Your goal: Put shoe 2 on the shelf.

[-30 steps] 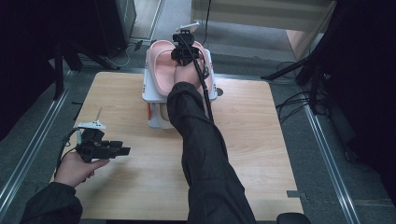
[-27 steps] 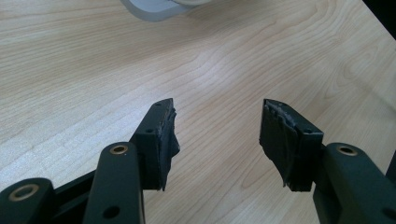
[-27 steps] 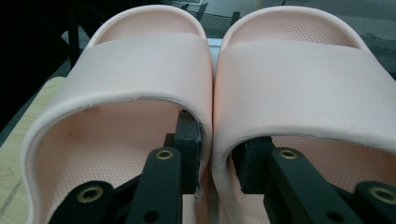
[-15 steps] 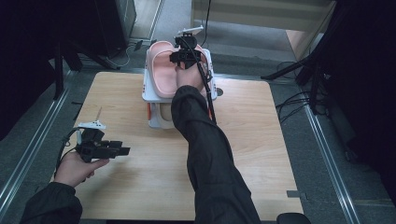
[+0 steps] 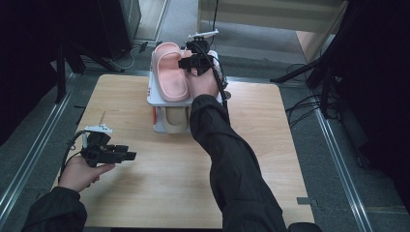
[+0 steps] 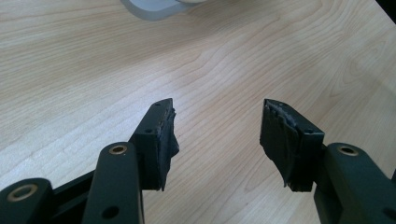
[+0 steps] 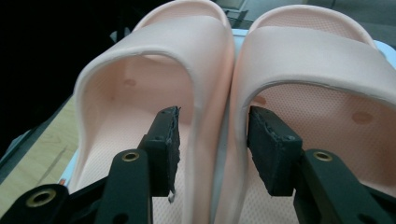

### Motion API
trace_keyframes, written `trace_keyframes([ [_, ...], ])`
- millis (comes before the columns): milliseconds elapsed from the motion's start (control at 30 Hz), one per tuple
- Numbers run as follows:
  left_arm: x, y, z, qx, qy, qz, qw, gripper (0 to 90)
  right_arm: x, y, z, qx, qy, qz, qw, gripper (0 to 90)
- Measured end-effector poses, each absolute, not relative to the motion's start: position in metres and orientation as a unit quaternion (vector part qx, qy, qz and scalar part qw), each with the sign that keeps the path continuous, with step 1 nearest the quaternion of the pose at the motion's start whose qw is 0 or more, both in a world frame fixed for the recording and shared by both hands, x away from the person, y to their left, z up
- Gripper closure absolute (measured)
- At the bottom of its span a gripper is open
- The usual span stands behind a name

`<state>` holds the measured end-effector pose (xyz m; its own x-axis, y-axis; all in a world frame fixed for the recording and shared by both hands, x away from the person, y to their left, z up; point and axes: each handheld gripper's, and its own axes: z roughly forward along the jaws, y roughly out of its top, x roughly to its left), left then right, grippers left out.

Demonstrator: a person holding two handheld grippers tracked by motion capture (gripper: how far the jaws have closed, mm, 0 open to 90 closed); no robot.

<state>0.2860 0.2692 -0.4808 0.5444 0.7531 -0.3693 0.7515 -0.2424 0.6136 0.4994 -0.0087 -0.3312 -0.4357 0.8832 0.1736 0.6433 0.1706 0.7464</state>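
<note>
1. The tabletop [image 5: 251, 159] was a light wooden surface, bare apart from the rack at its far edge and the left gripper near its front left corner.

2. A white two-tier shoe rack [image 5: 157, 99] stood at the far middle of the tabletop. A beige item [image 5: 175, 120] lay on its lower tier; it could not be identified for certain.

3. A pair of pink slippers sat side by side and touching on the top tier, open ends toward the person. The left slipper [image 5: 170, 72] was plain in the high view; the right slipper [image 7: 322, 88] lay largely under the hand there.

4. The right gripper [image 7: 212, 140] reached over the rack with its fingers parted. One finger stood inside each slipper, straddling the two adjoining inner walls. The fingers had not closed on those walls; a gap showed on each side.

5. The left gripper [image 5: 126, 154] was held low over the front left of the tabletop, well apart from the rack, fingers [image 6: 161, 135] open and empty.

6. Assessment: the work appeared to be at the grasping stage. The approach looked complete; closing on both slippers together, lifting them and moving them from the rack appeared to remain.
</note>
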Motion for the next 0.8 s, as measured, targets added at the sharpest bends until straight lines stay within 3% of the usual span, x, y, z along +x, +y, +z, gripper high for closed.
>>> trace_keyframes([
  [800,0.308,0.248,-0.482,0.806,0.454,-0.009,0.380,44.3,0.452,-0.047,-0.333,0.466,0.773,0.419,0.097,58.4],
])
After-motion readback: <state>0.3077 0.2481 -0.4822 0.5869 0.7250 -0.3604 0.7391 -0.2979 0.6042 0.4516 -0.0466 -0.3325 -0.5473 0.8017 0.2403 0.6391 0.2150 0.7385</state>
